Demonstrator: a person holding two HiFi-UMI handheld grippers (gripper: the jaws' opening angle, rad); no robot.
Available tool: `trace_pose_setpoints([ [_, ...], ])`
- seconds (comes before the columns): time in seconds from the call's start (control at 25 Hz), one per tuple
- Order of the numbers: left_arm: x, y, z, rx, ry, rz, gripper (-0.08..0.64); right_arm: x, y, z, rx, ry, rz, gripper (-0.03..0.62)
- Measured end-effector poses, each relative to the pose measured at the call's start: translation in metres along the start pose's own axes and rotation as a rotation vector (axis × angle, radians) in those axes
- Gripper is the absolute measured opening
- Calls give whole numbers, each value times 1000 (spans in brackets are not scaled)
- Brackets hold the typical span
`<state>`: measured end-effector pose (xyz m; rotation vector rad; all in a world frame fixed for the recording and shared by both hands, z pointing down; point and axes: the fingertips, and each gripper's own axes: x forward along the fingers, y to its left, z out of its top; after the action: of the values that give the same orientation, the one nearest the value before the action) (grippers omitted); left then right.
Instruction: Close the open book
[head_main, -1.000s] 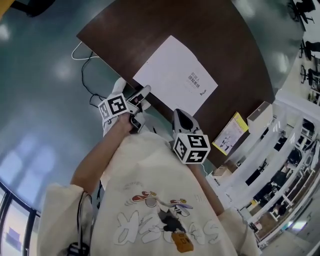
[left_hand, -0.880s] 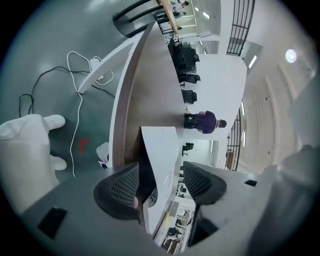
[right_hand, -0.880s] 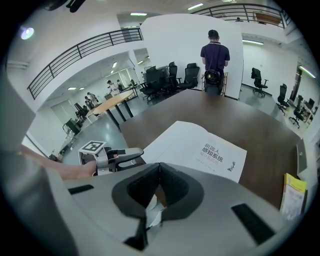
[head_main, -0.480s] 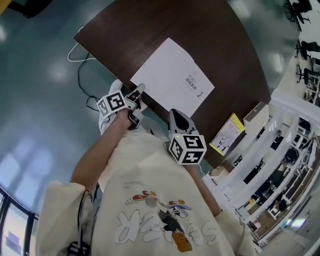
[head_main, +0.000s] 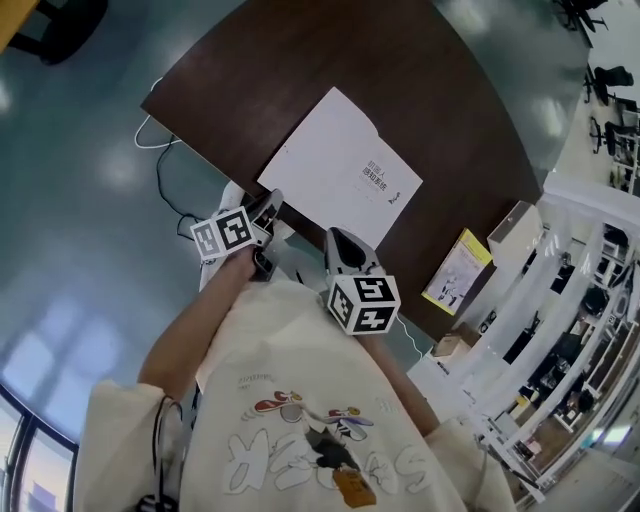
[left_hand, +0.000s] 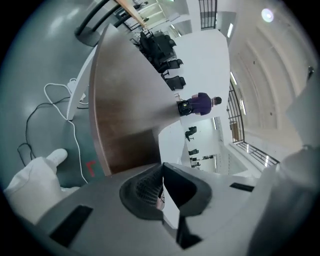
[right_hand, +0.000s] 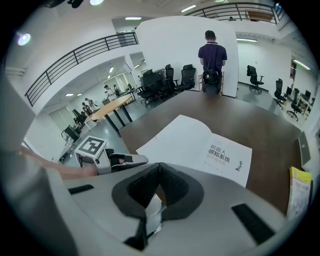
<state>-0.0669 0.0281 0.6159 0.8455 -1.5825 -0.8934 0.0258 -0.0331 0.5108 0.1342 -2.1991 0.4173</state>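
Note:
An open white book (head_main: 340, 165) lies flat on the dark brown table (head_main: 300, 60), with printed text on its right page (right_hand: 220, 157). My left gripper (head_main: 272, 200) sits at the book's near left corner, by the table's near edge. Its jaws (left_hand: 161, 167) are closing, and a thin white page edge shows between the pads. The right gripper (head_main: 335, 240) hovers at the near edge just right of it, shut with nothing held. In the right gripper view its jaws (right_hand: 159, 167) point toward the book, and the left gripper (right_hand: 131, 160) shows at left.
A yellow booklet (head_main: 455, 270) lies at the table's right edge. White shelving (head_main: 560, 300) stands to the right. A white cable (head_main: 160, 130) trails on the floor left of the table. A person in purple (right_hand: 212, 57) stands beyond the table's far end.
The left gripper's jaws have gone from wide open to closed at the book's near left corner. Both grippers stay near the table's near edge.

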Motion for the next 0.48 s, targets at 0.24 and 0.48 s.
trace_pose_setpoints([
  [0.24, -5, -24, -14, 234, 91, 18, 9, 3, -1, 3, 43, -30, 3, 8],
  [0.48, -3, -61, -32, 542, 183, -13, 8, 2, -6, 9, 146, -41, 11, 34],
])
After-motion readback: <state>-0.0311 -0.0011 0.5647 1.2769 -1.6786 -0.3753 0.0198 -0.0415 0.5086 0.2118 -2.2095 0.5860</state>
